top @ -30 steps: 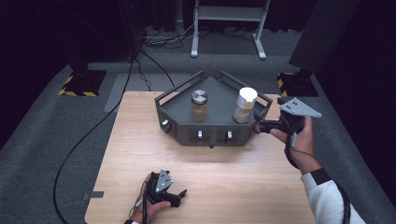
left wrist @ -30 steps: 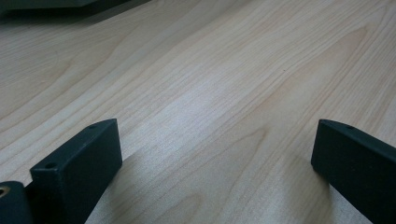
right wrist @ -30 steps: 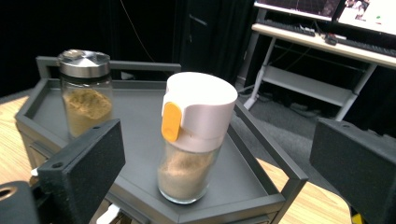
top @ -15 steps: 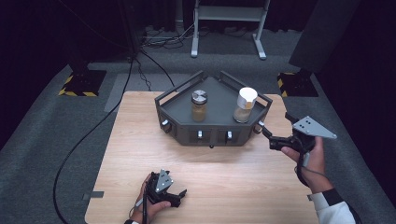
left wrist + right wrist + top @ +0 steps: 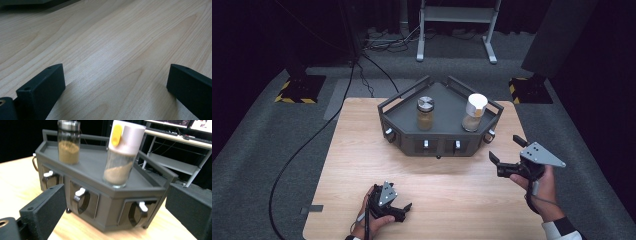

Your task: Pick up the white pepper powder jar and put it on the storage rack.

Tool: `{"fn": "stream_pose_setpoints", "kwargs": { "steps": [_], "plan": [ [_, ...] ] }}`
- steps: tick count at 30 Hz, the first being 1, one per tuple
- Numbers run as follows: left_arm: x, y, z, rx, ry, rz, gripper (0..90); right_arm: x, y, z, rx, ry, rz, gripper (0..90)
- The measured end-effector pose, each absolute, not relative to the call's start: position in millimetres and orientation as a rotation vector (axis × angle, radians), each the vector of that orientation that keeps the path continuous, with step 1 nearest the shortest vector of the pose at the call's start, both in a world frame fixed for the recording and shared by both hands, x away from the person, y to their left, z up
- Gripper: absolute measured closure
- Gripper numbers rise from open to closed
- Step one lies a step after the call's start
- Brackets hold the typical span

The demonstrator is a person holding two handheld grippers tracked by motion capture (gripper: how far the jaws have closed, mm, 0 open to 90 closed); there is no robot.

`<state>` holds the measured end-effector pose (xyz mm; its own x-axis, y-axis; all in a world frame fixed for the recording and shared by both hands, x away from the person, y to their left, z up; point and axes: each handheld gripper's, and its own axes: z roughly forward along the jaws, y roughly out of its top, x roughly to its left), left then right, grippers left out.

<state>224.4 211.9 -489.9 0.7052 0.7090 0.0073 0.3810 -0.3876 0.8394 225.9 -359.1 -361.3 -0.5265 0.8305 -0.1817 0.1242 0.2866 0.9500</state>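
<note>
On the pale wooden table (image 5: 362, 150), a dark grey angular rack with small drawers (image 5: 439, 145) carries a white-capped glass spice jar (image 5: 474, 112), upright near its right edge. The right gripper (image 5: 507, 155) hovers beside that corner, jaws spread and empty, apparently lined up with the jar. The left gripper (image 5: 404, 210) rests low by the table's near edge, jaws apart and empty, seemingly parked out of the way.

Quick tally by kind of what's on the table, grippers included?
Spice jars on the rack: 2, a metal-lidded jar and a white-capped shaker
Grey rack: 1
Grippers: 2, left gripper and right gripper, both open and empty
Total: 5
</note>
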Motion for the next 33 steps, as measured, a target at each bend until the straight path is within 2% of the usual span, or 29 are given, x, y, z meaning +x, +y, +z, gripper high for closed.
{"fn": "stream_pose_setpoints", "kwargs": {
  "steps": [33],
  "plan": [
    [224.3,211.9,-490.0,2.016,0.834,0.463,1.8,198.3,-382.5,-424.7,0.929,1.992,1.274,3.4]
  ]
}}
